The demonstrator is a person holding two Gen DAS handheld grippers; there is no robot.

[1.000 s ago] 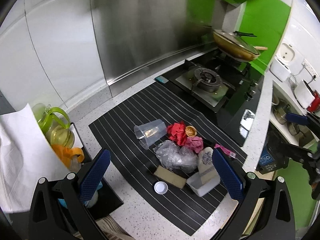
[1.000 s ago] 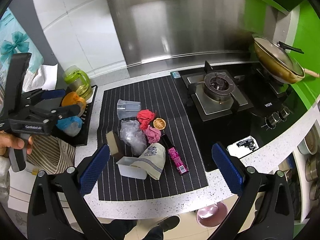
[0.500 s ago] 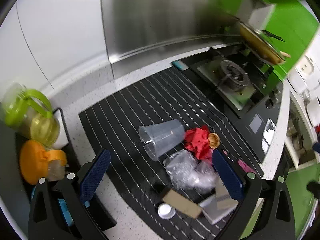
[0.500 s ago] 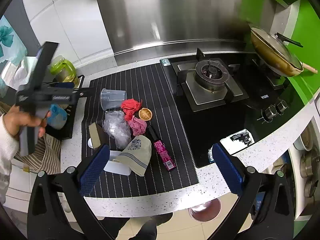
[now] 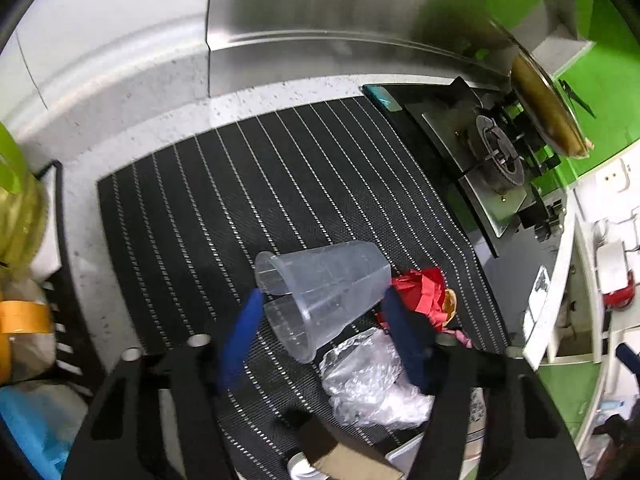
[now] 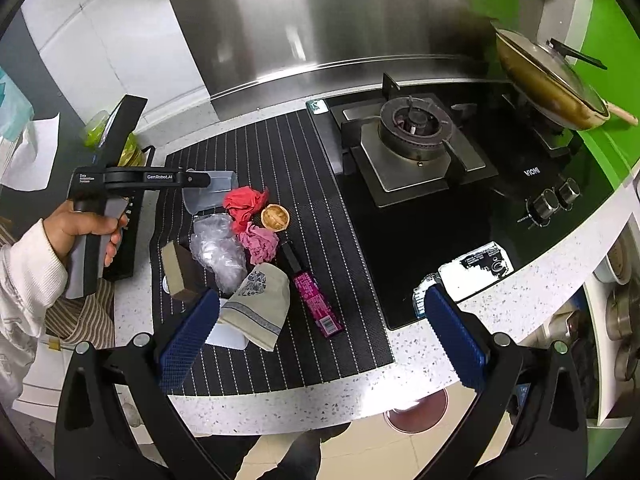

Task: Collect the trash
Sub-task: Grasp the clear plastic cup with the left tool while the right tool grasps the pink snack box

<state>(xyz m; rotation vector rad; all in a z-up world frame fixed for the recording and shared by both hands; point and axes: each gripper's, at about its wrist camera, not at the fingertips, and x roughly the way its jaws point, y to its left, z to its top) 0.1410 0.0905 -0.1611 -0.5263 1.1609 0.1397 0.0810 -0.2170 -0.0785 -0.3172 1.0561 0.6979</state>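
Observation:
A clear plastic cup (image 5: 328, 292) lies on its side on the black striped mat (image 5: 240, 200). My left gripper (image 5: 322, 295) hangs just over it, jaws closing, with the cup showing between the blue pads and no pressing visible. Right beside the cup lie red crumpled paper (image 5: 420, 292) and crinkled clear plastic (image 5: 368, 380). From the right wrist view the trash pile shows the cup (image 6: 212, 192), pink paper (image 6: 260, 244), a brown shell (image 6: 275, 218), a printed pouch (image 6: 260, 300) and a pink wrapper (image 6: 316, 304). My right gripper (image 6: 320, 332) stands open above the counter's front edge, holding nothing.
A gas stove (image 6: 412, 140) and a lidded pan (image 6: 548, 80) fill the right side. On the left sit a black tray (image 6: 132, 240) and a green jug (image 5: 16, 208). A cardboard box (image 6: 176, 268) and a white container (image 6: 228, 334) lie near the pile. A hand (image 6: 80, 228) grips the left tool.
The left gripper came down and in over the cup, and its pads narrowed from wide open to either side of it. The right gripper drifted slightly lower and stayed open.

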